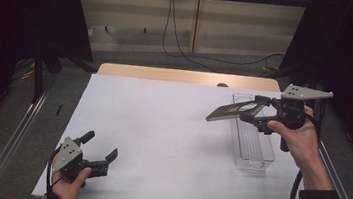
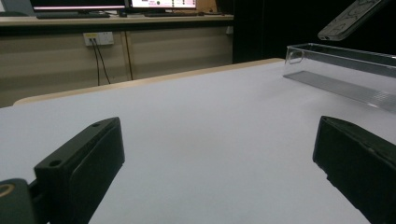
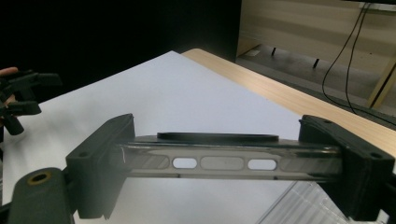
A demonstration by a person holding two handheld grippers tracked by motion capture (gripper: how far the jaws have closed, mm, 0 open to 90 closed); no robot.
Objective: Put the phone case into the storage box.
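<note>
Right gripper (image 1: 253, 109) holds phone case (image 1: 227, 112) raised, tilted.

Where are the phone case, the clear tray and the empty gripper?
phone case (image 1: 227, 112): high view, its flat back.
clear tray (image 1: 254, 148): high view, its floor.
left gripper (image 1: 98, 149): high view, between its open jaws.

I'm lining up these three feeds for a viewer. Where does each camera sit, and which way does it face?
High view: above the person's side, facing forward and down on the table; forearms, hands, left gripper, right gripper.
Left gripper view: low over the table, facing the clear tray; spread jaws.
Right gripper view: above the tray, jaws clamping the phone case.
All share the case.
</note>
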